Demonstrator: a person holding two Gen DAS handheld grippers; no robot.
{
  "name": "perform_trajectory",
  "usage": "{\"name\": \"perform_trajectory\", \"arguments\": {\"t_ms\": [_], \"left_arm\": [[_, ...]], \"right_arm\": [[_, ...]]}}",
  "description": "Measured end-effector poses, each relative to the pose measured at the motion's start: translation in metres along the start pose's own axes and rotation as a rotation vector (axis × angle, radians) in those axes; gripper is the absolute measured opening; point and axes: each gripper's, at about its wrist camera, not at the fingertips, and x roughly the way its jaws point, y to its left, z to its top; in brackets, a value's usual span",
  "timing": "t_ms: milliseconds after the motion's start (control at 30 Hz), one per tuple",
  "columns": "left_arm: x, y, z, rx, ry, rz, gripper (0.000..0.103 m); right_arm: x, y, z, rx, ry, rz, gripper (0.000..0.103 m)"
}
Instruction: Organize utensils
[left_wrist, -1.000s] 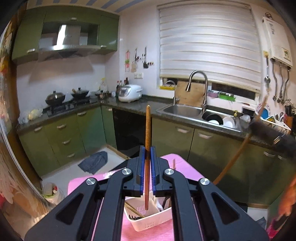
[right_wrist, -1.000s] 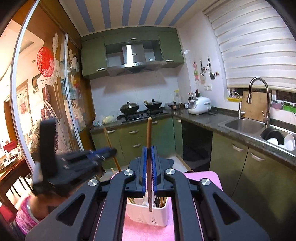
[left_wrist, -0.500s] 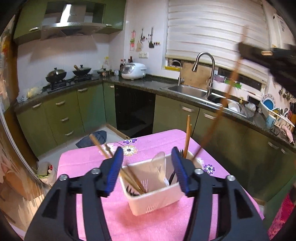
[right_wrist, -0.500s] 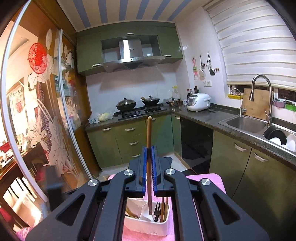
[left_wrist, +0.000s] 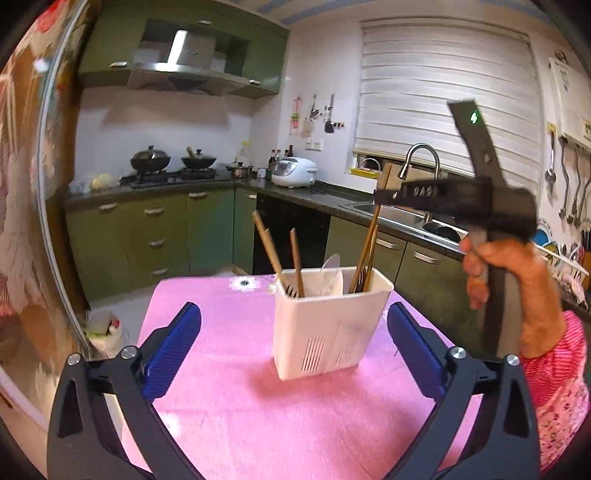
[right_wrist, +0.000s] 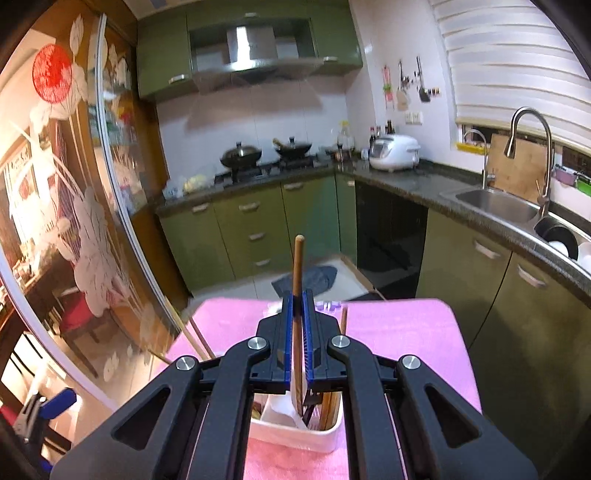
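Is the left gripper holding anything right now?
No, the left gripper is wide open with the white caddy standing untouched between its fingers.

Right gripper (right_wrist: 297, 343) clamps wooden utensil (right_wrist: 297, 295) upright above white caddy (right_wrist: 295, 435)

Two claw-mounted fisheyes, both facing the kitchen corner

Left view sits low, level with the white utensil caddy (left_wrist: 330, 319), a little back from it; right view hangs close above the caddy (right_wrist: 295, 432), looking down; both share the pink worktop (left_wrist: 295, 424), stove and sink.
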Motion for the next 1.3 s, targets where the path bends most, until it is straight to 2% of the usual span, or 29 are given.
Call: {"name": "perform_trajectory", "arguments": {"t_ms": [267, 300, 333, 367, 500, 633, 700, 767, 833, 1067, 1300], "left_arm": [[-0.021, 0.007, -0.020, -0.023, 0.010, 0.023, 0.096], [-0.022, 0.008, -0.022, -0.025, 0.010, 0.022, 0.096], [-0.023, 0.008, -0.022, -0.028, 0.010, 0.021, 0.096], [-0.024, 0.009, -0.022, -0.032, 0.009, 0.019, 0.096], [-0.025, 0.010, -0.022, -0.038, 0.011, 0.022, 0.096], [-0.029, 0.008, -0.025, -0.028, 0.014, 0.018, 0.096], [-0.033, 0.006, -0.028, -0.024, 0.015, 0.015, 0.096], [-0.035, 0.003, -0.030, -0.021, 0.016, 0.016, 0.096], [-0.039, -0.002, -0.033, -0.009, 0.016, 0.017, 0.096], [-0.057, -0.023, -0.042, 0.022, 0.012, 0.007, 0.096], [-0.086, -0.035, -0.045, 0.061, -0.009, 0.007, 0.096]], "right_arm": [[0.038, 0.003, -0.039, -0.015, 0.121, -0.020, 0.008], [0.039, 0.003, -0.043, -0.016, 0.132, -0.020, 0.015], [0.035, 0.003, -0.046, -0.012, 0.127, -0.017, 0.037], [0.027, 0.003, -0.048, -0.012, 0.108, -0.019, 0.051], [-0.024, 0.005, -0.059, -0.019, 0.008, -0.013, 0.055], [-0.093, 0.005, -0.090, -0.026, -0.095, 0.049, 0.075], [-0.120, 0.003, -0.108, -0.020, -0.120, 0.059, 0.081], [-0.140, -0.002, -0.126, -0.007, -0.137, 0.056, 0.095], [-0.158, -0.006, -0.149, 0.004, -0.145, 0.037, 0.098], [-0.186, -0.014, -0.207, 0.038, -0.103, -0.019, 0.098], [-0.200, 0.004, -0.231, 0.005, -0.107, -0.021, 0.098]]}}
